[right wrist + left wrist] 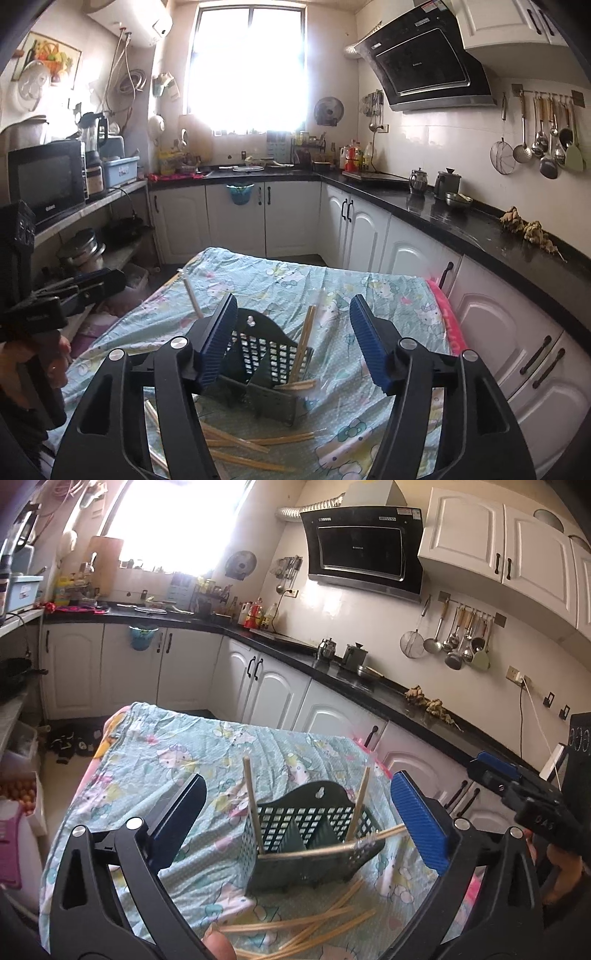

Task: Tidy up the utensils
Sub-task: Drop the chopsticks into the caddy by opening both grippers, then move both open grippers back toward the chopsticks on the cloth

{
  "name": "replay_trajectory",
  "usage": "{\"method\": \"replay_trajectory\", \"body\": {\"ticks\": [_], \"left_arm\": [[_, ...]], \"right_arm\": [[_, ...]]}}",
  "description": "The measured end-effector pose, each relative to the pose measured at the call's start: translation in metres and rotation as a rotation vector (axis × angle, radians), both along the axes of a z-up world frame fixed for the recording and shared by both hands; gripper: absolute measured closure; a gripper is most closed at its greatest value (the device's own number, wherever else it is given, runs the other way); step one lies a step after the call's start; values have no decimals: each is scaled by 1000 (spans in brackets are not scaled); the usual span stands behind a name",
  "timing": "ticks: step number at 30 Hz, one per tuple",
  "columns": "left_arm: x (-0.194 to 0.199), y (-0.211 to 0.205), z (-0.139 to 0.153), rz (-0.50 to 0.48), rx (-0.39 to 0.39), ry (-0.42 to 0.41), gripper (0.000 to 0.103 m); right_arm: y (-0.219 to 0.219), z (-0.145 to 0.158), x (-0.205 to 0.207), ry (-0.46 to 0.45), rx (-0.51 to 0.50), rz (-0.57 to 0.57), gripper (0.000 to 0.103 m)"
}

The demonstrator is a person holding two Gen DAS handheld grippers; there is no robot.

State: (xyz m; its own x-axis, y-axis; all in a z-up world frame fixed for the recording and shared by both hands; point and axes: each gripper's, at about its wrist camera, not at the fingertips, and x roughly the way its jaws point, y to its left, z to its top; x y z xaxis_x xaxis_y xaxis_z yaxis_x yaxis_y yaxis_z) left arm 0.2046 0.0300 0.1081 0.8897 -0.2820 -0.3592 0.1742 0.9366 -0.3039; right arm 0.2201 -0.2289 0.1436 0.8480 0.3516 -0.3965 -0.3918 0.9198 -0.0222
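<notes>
A dark green slotted utensil basket [310, 845] stands on a table with a light blue cartoon cloth [166, 753]. Two chopsticks [253, 805] stand upright in it and one lies across its rim. Several loose wooden chopsticks [306, 923] lie on the cloth in front of it. My left gripper [295, 819] is open and empty, its blue pads either side of the basket. In the right wrist view the basket [266, 373] holds upright chopsticks [304, 347], and loose chopsticks [240, 443] lie before it. My right gripper [291, 343] is open and empty above the basket.
Black kitchen counters [461, 221] with white cabinets run along the right and far walls. Ladles and a strainer hang on a wall rail [458, 635]. A microwave [48, 181] sits on a shelf at left. The other gripper shows at the right edge of the left wrist view [524, 794].
</notes>
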Motion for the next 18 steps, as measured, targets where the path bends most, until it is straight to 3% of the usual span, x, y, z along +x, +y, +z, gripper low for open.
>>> {"method": "replay_trajectory", "body": {"ticks": [8, 18], "left_arm": [[-19, 5, -10, 9, -3, 27, 11], [-43, 19, -23, 36, -20, 48, 11]], "right_arm": [[-1, -9, -26, 7, 30, 15, 34], [6, -21, -47, 19, 24, 35, 34]]}}
